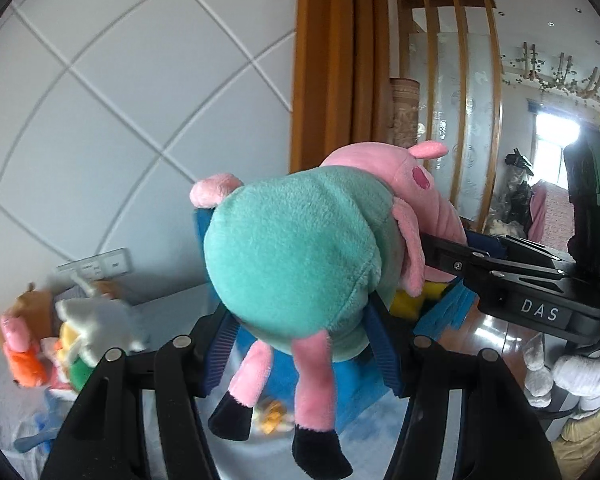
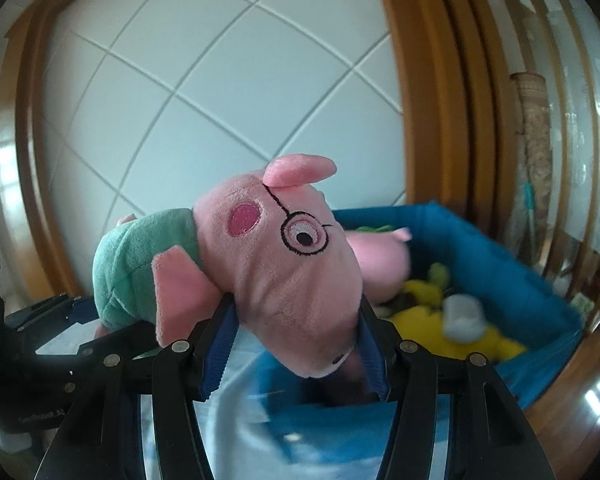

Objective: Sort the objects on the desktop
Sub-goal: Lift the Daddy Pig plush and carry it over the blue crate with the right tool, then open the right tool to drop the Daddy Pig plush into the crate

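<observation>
Both tongs grip one plush pig (image 1: 300, 248): left gripper (image 1: 300, 344) clamps its blue pads on the green-shirted belly, right gripper (image 2: 296, 340) pinches the pink snout. Pig hangs in the air between the two, legs dangling, in front of a white tiled wall (image 1: 100, 120). Just beyond sits a blue bin (image 2: 500, 256) with yellow and pink plush inside; more soft toys (image 1: 60, 340) are piled at left, blurred.

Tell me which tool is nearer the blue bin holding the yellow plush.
Right. The right tool, clamping the pig plush's head, is just short of the blue bin; the left tool grips its green belly, farther back.
</observation>
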Demonstrator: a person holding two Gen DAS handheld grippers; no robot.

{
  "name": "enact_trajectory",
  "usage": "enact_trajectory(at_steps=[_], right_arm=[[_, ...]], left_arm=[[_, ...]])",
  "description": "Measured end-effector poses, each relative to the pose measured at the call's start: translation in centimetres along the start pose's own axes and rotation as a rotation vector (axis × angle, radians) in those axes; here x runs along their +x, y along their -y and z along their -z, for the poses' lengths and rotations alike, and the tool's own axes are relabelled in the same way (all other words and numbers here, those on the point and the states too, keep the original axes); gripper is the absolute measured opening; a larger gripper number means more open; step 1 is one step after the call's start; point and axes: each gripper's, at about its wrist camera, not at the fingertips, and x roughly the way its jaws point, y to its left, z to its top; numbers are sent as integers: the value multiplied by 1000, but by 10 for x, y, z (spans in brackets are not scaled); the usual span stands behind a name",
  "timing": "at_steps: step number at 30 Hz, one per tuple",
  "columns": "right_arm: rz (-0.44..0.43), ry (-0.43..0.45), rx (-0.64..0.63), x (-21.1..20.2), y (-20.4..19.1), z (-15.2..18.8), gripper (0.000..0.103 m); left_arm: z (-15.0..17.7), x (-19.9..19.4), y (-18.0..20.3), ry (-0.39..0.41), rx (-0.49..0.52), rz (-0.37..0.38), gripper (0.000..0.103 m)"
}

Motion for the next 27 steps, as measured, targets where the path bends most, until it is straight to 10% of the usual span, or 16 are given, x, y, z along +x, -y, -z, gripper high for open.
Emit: enact_trajectory(at_steps=[13, 27], right_arm=[[-25, -165, 84, 75, 165, 8, 55], [-45, -306, 107, 107, 192, 33, 66]], left_arm=[[-11, 168, 76, -270, -55, -27, 61], [8, 204, 75, -414, -133, -79, 73]])
